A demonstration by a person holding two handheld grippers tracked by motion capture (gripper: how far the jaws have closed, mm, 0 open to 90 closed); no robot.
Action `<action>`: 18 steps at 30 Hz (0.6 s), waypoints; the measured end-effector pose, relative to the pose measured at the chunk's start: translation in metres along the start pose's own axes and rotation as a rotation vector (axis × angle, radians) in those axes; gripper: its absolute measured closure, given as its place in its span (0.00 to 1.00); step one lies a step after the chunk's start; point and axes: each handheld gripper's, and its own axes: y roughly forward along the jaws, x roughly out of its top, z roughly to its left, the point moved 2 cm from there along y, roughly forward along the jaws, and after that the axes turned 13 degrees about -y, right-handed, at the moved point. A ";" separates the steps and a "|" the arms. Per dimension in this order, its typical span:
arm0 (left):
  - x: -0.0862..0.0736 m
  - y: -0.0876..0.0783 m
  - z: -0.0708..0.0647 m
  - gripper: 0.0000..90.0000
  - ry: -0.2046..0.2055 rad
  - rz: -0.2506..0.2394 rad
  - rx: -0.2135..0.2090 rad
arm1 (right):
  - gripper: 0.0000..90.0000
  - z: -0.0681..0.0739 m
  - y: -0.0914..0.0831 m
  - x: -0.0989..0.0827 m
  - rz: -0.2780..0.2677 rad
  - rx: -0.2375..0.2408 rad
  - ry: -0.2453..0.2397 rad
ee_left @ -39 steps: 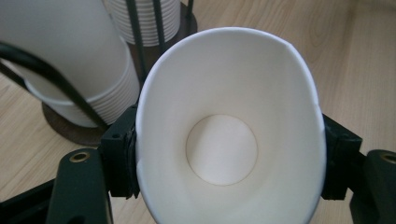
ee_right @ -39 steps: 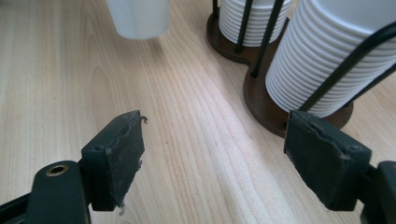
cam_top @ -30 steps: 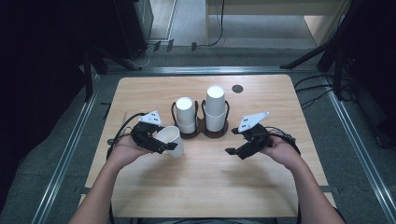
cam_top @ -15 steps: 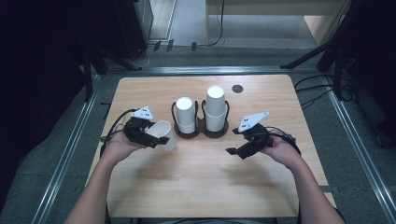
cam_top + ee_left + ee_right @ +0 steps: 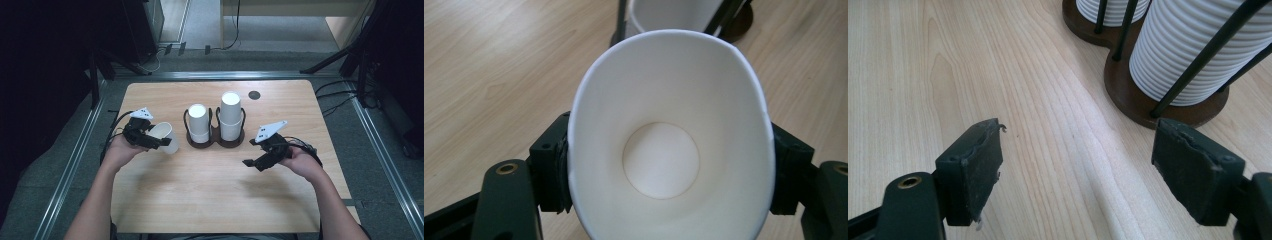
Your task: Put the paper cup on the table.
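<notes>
My left gripper (image 5: 159, 142) is shut on a white paper cup (image 5: 165, 137), which lies on its side over the left part of the wooden table (image 5: 210, 200). In the left gripper view the cup (image 5: 669, 150) faces me mouth first, squeezed oval between both black pads (image 5: 555, 170). A dark double holder (image 5: 214, 142) at the table's middle carries two stacks of white cups: a shorter one (image 5: 198, 122) and a taller one (image 5: 230, 115). My right gripper (image 5: 255, 164) hovers open right of the holder, nothing between its jaws. The right gripper view shows the ribbed taller stack (image 5: 1193, 50) ahead.
A small dark round disc (image 5: 254, 94) lies near the table's far edge. Cables (image 5: 117, 125) trail from both grippers. Metal rails (image 5: 75, 160) run along the table's left and right sides, with dark equipment beyond.
My left hand has carried the cup to the left, away from the holder. The right hand has stayed where it was.
</notes>
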 end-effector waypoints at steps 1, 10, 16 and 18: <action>0.000 0.000 0.002 0.28 -0.006 0.001 0.006 | 0.23 0.000 0.000 0.000 0.001 -0.001 0.001; 0.002 -0.001 0.019 0.28 -0.031 -0.001 0.047 | 0.23 0.003 -0.001 -0.006 0.016 -0.004 0.007; 0.004 -0.002 0.030 0.28 -0.051 -0.012 0.068 | 0.23 0.002 -0.001 -0.013 0.021 -0.008 0.033; 0.005 -0.002 0.033 0.28 -0.055 -0.014 0.079 | 0.23 0.001 -0.001 -0.015 0.020 -0.006 0.043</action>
